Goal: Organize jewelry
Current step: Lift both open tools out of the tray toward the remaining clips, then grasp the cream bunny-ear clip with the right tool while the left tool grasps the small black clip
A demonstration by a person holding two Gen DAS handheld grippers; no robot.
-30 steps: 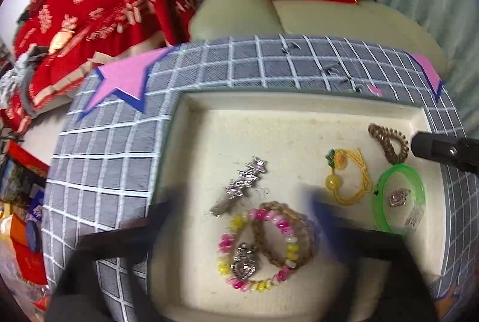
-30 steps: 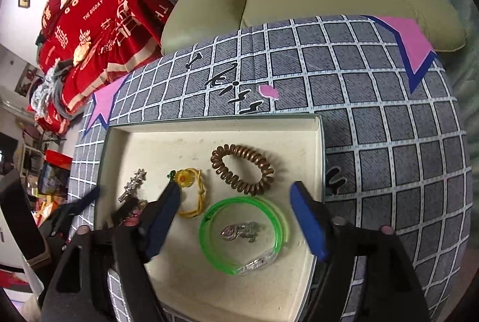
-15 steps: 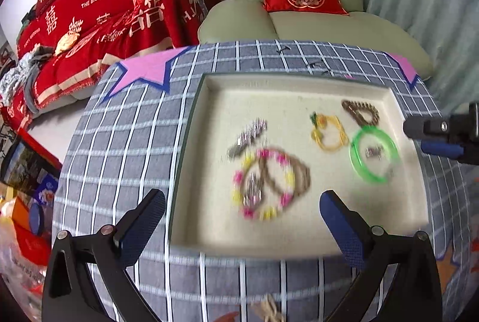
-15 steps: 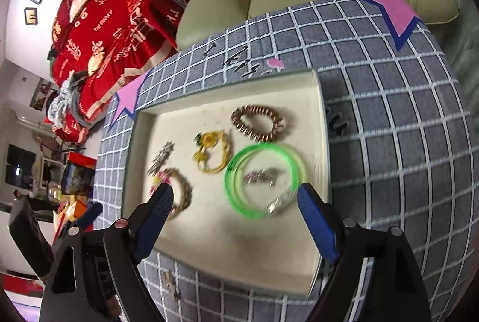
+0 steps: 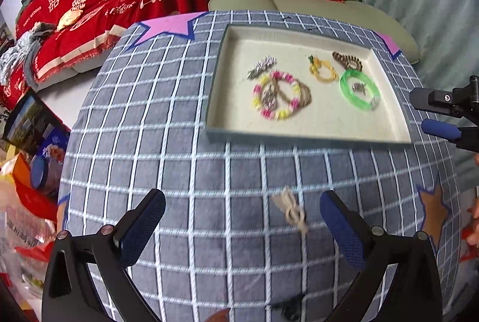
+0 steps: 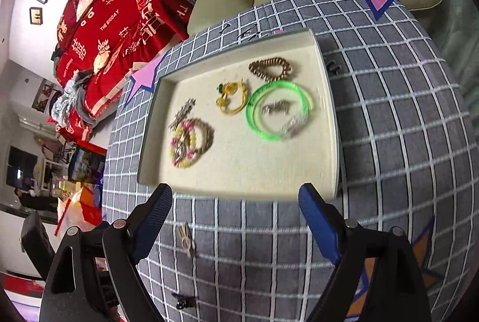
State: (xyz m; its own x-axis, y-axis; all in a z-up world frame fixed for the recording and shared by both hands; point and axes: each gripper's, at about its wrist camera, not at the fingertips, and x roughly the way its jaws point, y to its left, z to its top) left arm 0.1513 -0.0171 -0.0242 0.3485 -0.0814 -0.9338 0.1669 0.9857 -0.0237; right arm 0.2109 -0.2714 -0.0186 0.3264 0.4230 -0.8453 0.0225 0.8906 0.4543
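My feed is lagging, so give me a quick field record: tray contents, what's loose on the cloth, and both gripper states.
tray: green bangle, brown coil tie, yellow cord bracelet, beaded bracelet, silver clip
on cloth: beige knotted cord, small black piece
left gripper: open, holding nothing
right gripper: open, holding nothing

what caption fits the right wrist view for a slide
Open right tool above a checked tablecloth, facing a jewelry tray with a green bangle and beaded bracelet.
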